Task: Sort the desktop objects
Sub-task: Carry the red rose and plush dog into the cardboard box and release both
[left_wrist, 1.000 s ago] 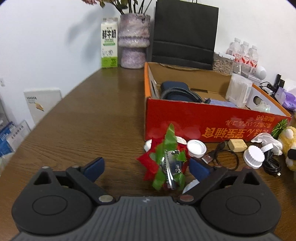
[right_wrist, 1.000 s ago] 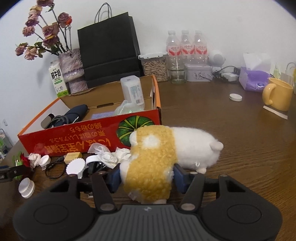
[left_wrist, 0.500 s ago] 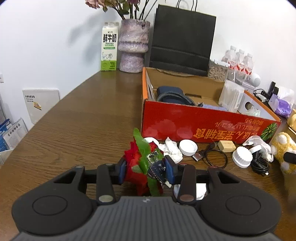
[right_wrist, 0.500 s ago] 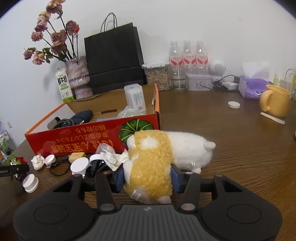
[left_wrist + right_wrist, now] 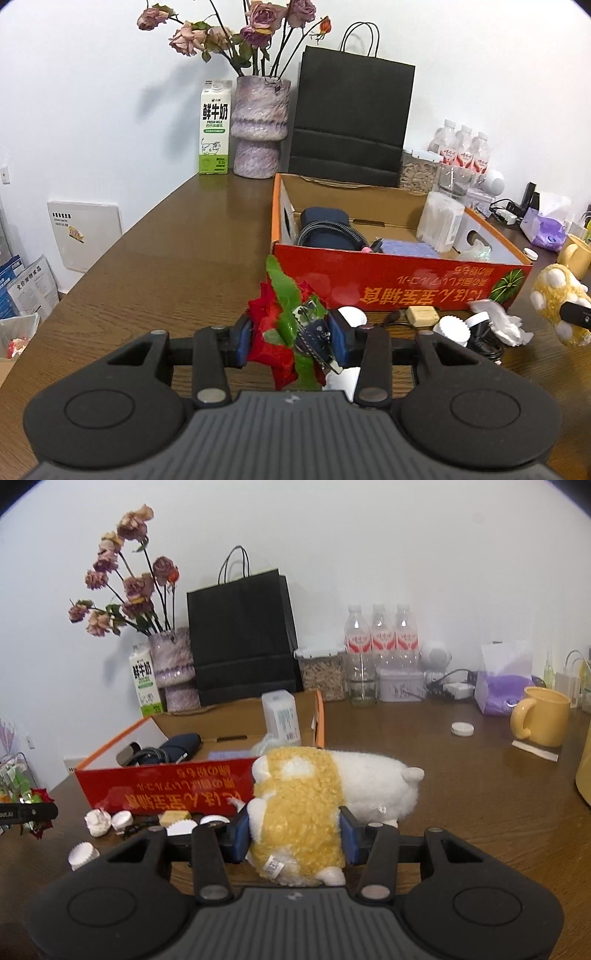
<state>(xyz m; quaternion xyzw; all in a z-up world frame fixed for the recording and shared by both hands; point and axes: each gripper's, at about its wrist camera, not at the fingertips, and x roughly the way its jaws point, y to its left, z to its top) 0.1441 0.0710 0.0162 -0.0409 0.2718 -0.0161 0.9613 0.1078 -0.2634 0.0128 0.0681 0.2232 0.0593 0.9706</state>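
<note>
A wooden desk [image 5: 155,266] carries a red cardboard box [image 5: 399,284], open at the top, with a dark pouch and a coiled cable inside. The left hand-held gripper [image 5: 291,341] is clamped on a red artificial flower [image 5: 271,332] with green leaves; its blue pads press both sides, and the flower sits at about 7 o'clock from the box, just before its front wall. The right hand-held gripper [image 5: 293,836] squeezes a yellow-and-white plush toy [image 5: 306,805], whose white end points toward 2 o'clock; its pads sink into the yellow fur. The toy is at the box's right front corner, at roughly 5 o'clock from it. Along the box's front wall lie white bottle caps [image 5: 83,854], a crumpled white tissue [image 5: 96,821] and a black cable [image 5: 484,341]. Behind the box, at 12 o'clock, stands a black paper bag [image 5: 351,122], with a purple vase [image 5: 260,125] of dried roses and a milk carton [image 5: 215,127] at 11 o'clock. A yellow mug [image 5: 543,716] stands far off at 2 o'clock.
</note>
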